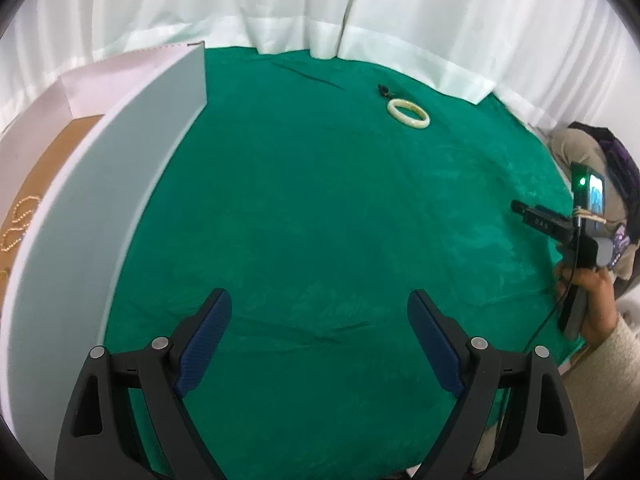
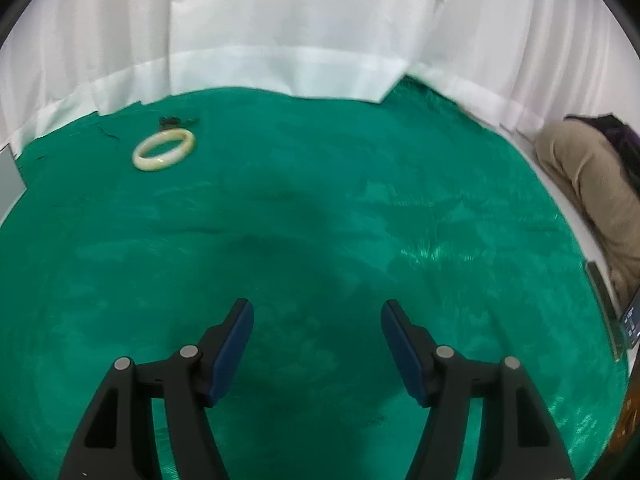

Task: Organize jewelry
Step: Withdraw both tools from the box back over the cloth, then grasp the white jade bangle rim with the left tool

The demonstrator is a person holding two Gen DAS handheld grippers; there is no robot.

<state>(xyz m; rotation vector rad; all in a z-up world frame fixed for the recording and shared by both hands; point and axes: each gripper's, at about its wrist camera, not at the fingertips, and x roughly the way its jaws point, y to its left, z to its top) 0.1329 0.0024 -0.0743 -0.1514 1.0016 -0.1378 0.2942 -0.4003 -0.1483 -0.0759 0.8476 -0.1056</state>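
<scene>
Both the left gripper and right gripper hang with jaws apart, empty, over bare green cloth. The cream bangle lies far ahead near the white curtain; a white box wall borders the left.

A green cloth covers the table, slightly creased and shiny in patches under soft, even light. White curtains hang in folds behind it, their hems resting on the cloth's far edge and closing off the whole back
</scene>
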